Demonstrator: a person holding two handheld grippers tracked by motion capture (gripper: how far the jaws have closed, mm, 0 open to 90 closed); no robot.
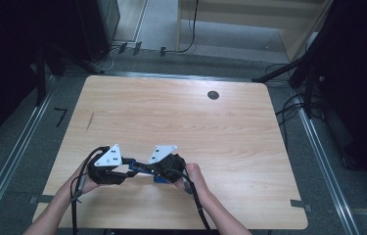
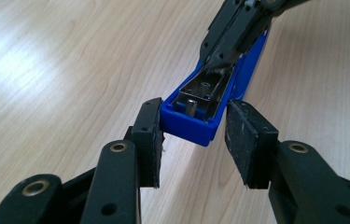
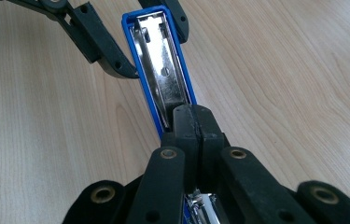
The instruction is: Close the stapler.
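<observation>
Tool-wise, the left tool (image 2: 193, 140) straddles the blue stapler (image 2: 196, 122) tip loosely; the right tool (image 3: 196, 135) pinches its metal arm, which could spring free.

Even overhead light, soft glare on the table (image 2: 18, 51), dim surroundings, near jaws slightly blurred.

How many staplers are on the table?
1: a blue stapler near the table's front edge, held between the left tongs and the right tongs.
</observation>
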